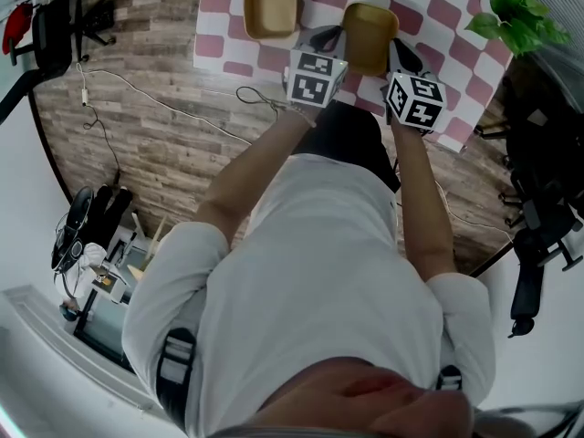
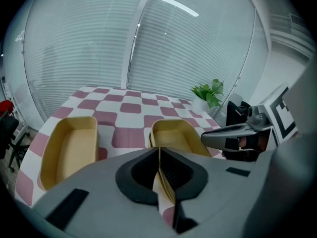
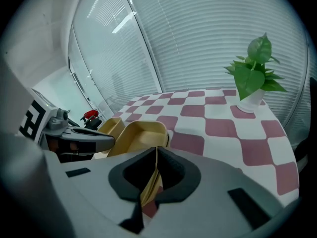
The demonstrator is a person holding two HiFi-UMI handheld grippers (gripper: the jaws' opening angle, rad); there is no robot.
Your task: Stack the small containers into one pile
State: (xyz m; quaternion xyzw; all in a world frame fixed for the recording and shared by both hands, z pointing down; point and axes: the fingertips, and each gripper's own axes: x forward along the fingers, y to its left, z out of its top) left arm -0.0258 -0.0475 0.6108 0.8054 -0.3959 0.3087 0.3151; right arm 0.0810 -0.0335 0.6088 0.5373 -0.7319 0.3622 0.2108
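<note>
At the far left of the pink-and-white checked worktop lies a shallow tan moulded-fibre container, empty and flat on the cloth. I take it as the base of the pile. Just beside it, to the right, is the second tan container, of the same shape, and both tools are on it.

The left hand-held gripper has its dark pads pinched together on the rim at the near left, with the thin tan wall showing between them. The right hand-held gripper is clamped the same way on the opposite side, with a sliver of wall caught between its pads. Whether the second tan container has left the cloth I cannot tell. A leafy green plant in a white pot stands well apart at the far right, clear of the work.

The risks lie in the two thin-rim grips:
- If the hands drift apart or roll unevenly, the soft wall could buckle or slide out of one pinch, and the tray would swing from the other.
- Carried across tilted, a low corner could catch the waiting tray's rim and shove it along the cloth — or wedge in crooked instead of nesting.
</note>
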